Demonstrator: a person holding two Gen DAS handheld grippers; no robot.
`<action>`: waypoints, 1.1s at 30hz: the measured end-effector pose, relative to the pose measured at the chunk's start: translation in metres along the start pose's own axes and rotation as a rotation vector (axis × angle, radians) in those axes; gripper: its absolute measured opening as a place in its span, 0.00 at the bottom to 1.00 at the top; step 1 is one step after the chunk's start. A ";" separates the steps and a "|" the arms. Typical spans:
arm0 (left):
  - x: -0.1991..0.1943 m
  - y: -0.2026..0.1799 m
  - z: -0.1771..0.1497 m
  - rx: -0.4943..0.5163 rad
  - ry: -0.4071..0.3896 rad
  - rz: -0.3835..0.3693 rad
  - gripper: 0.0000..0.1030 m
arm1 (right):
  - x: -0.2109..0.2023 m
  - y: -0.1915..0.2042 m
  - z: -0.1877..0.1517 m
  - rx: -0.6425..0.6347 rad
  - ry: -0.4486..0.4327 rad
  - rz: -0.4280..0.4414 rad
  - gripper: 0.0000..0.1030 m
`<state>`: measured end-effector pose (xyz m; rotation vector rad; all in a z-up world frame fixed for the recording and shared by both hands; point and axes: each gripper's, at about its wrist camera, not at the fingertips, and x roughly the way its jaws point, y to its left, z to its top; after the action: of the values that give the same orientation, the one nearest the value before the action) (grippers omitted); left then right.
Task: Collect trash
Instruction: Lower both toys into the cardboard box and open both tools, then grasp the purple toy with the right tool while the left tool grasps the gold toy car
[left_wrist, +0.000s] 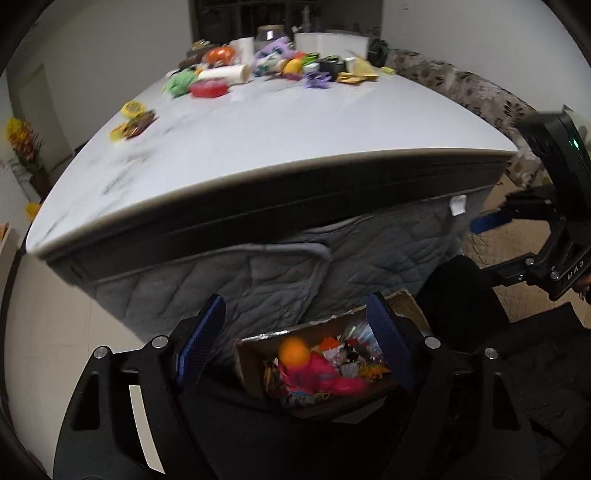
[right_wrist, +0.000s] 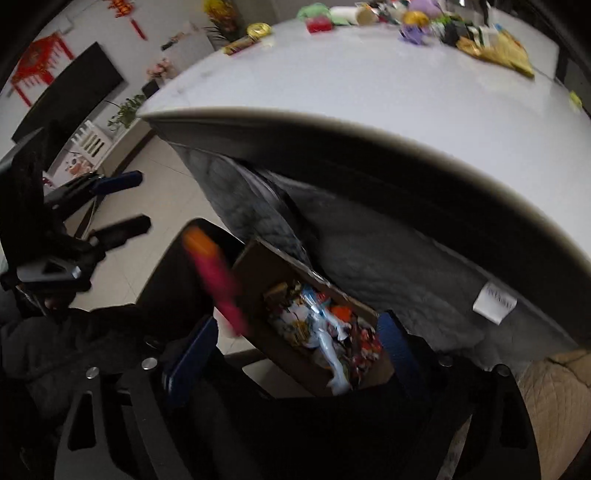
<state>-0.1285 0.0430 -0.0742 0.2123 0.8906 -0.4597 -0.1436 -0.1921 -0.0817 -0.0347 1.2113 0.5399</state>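
Observation:
A cardboard box (left_wrist: 255, 354) full of colourful wrappers stands on the floor below the table edge; it also shows in the right wrist view (right_wrist: 266, 269). My left gripper (left_wrist: 295, 343) is open above the box. A pink and orange piece of trash (left_wrist: 314, 373) lies on top of the box contents; in the right wrist view it (right_wrist: 218, 280) is a blurred streak at the box's left rim. My right gripper (right_wrist: 295, 354) is open and empty over the box. More trash (left_wrist: 273, 62) lies scattered at the far end of the white table (left_wrist: 295, 133).
A grey quilted cover (left_wrist: 258, 269) hangs below the table edge. A patterned sofa (left_wrist: 480, 92) stands at the right. Tiled floor (right_wrist: 147, 206) lies to the left, with a black screen (right_wrist: 74, 96) on the wall. A dark chair (right_wrist: 177, 266) stands beside the box.

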 end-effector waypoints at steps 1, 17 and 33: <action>-0.005 0.004 0.002 -0.011 -0.012 0.003 0.75 | -0.005 -0.003 0.000 0.013 -0.013 0.011 0.84; 0.002 0.082 0.120 -0.216 -0.251 0.184 0.84 | -0.034 -0.075 0.217 0.077 -0.387 -0.182 0.74; 0.062 0.168 0.177 -0.308 -0.119 0.249 0.85 | 0.004 -0.077 0.233 0.124 -0.276 -0.241 0.27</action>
<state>0.1075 0.1080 -0.0155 0.0118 0.7947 -0.0991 0.0934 -0.1862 -0.0199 -0.0004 0.9528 0.2481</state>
